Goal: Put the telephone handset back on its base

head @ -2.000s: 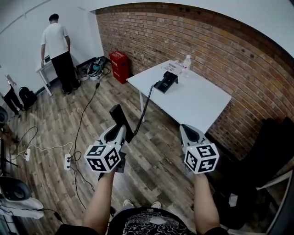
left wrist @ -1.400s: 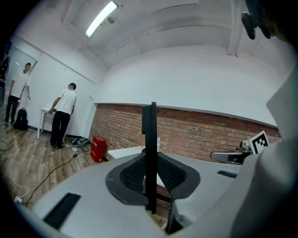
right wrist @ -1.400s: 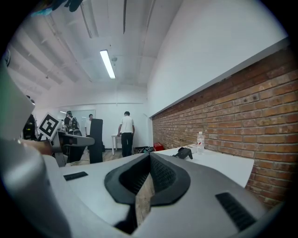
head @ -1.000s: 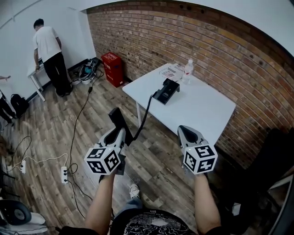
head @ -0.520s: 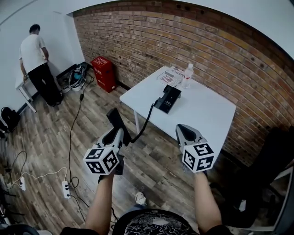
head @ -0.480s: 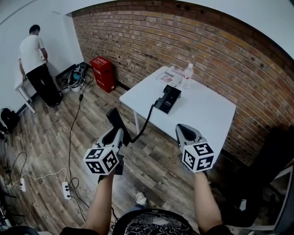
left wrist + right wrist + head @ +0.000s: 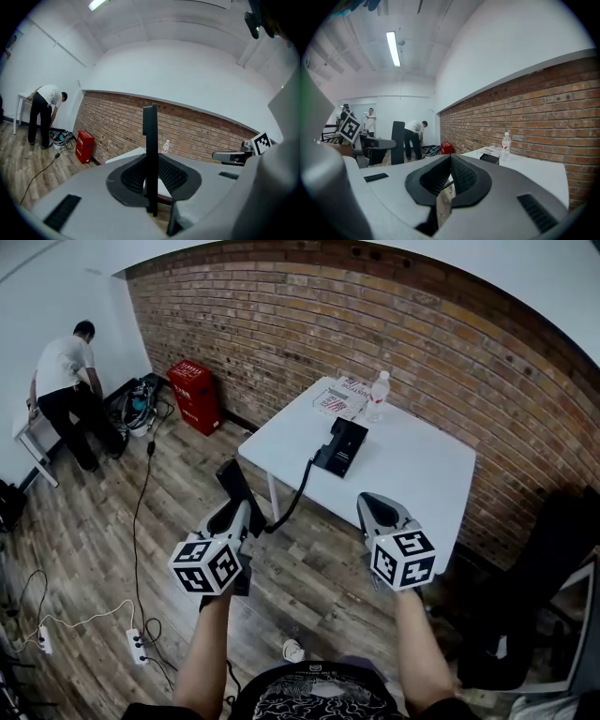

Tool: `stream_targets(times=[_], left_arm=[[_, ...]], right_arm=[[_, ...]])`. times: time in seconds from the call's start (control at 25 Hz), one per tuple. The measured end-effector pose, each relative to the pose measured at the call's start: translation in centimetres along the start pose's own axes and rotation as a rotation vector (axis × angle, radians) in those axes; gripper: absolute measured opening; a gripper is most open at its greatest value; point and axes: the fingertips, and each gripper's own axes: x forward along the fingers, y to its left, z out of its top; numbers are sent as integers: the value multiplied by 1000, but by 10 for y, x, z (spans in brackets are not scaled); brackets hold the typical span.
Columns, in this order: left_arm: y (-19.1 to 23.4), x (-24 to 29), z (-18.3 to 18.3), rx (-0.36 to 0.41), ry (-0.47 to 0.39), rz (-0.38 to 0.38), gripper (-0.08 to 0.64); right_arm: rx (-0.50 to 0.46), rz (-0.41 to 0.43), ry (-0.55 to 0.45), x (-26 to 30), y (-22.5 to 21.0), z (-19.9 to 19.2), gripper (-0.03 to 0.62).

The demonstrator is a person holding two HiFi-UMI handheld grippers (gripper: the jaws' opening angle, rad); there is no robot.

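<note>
The black telephone handset [image 7: 234,487] stands upright between the jaws of my left gripper [image 7: 240,514], which is shut on it. In the left gripper view the handset [image 7: 150,145] shows as a thin vertical bar clamped between the pads. Its coiled cord [image 7: 297,488] hangs across to the black base [image 7: 340,446] on the white table [image 7: 412,465]. The base lies well ahead of both grippers. My right gripper [image 7: 373,506] is shut with nothing in it, held over the floor by the table's near corner. The base [image 7: 490,158] also shows in the right gripper view, beyond the shut gripper [image 7: 450,165].
A water bottle [image 7: 378,395] and papers [image 7: 339,397] sit at the table's far edge by the brick wall. A red box [image 7: 195,385] stands against the wall, with a person [image 7: 66,376] at far left. Cables and a power strip [image 7: 134,646] lie on the floor. A dark chair [image 7: 525,596] is on the right.
The table and base have come closer and more central in the head view. Both grippers keep the same pose, with the handset still held in the left one.
</note>
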Motion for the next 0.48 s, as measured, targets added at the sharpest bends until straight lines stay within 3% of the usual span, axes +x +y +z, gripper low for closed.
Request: stream_targets(times=[0.48], left_arm=[[8, 47, -1, 26, 35, -51, 74]], right_arm=[[21, -40, 2, 28, -24, -4, 0]])
